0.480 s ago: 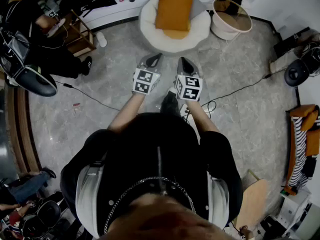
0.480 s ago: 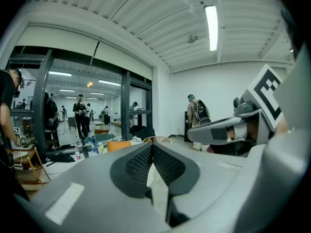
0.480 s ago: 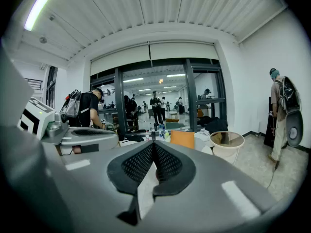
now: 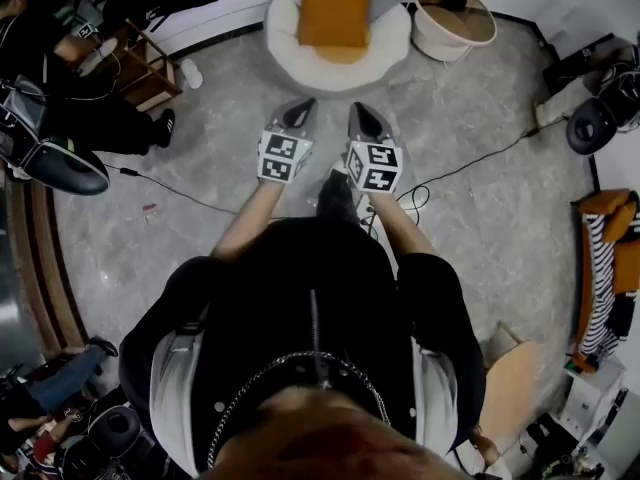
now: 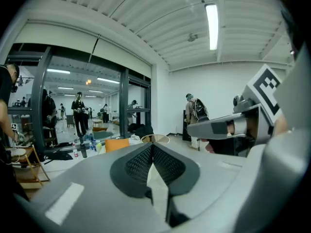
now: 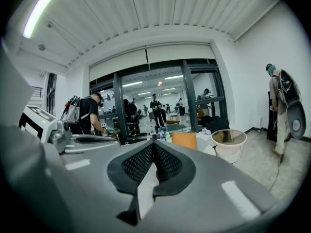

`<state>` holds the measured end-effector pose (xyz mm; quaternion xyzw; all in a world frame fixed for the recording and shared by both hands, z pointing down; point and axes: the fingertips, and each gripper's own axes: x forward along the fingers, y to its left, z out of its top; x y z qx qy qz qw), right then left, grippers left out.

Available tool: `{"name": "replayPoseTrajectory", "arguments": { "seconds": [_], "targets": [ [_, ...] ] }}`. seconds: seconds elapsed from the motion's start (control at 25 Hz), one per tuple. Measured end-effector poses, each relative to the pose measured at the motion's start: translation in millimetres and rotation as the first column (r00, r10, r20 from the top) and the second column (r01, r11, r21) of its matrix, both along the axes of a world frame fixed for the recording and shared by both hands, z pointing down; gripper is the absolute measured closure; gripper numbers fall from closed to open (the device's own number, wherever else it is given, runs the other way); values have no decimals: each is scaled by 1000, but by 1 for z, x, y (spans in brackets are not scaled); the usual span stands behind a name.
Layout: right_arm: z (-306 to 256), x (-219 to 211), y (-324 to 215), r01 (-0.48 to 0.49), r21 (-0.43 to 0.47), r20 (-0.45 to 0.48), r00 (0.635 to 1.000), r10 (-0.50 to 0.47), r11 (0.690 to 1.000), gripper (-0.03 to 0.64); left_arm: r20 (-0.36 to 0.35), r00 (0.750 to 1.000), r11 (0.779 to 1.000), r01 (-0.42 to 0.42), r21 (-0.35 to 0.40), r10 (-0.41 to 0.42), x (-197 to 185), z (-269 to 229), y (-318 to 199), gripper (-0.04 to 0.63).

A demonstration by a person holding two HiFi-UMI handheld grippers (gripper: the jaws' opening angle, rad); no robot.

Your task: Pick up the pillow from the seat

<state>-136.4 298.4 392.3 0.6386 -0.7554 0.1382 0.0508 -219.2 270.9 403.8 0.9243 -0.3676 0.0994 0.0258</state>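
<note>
In the head view, the orange pillow (image 4: 335, 6) lies on a round white seat (image 4: 283, 46) at the top of the frame, well ahead of the person. A round white tub (image 4: 452, 30) stands just to the right of the seat on the grey stone floor (image 4: 480, 218). The left gripper (image 4: 302, 106) and the right gripper (image 4: 358, 114) are held side by side over the floor, both pointing toward the seat and well apart from it. A dark cable (image 4: 470, 166) trails across the floor on the right.

In the left gripper view, the jaws are closed together with nothing between them. The pillow (image 5: 116, 144) shows small and far off, left of the jaw tips.

In the right gripper view, the jaws are likewise pressed together and empty. The pillow (image 6: 184, 140) sits in the distance just right of the tips, with the tub beside it.
</note>
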Motion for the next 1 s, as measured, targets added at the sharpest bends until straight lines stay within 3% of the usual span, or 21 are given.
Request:
{"name": "replayPoseTrajectory", "arguments": {
  "seconds": [0.48,1.0],
  "targets": [
    [21,12,-22,1,-42,10,1000,-1,999,614,28,1000,999,14,-36,-13,0,25,-36,586],
    [22,37,-115,12,-84,35,999,-9,996,614,30,1000,996,9,-88,-7,23,29,-123,586]
  ]
}}
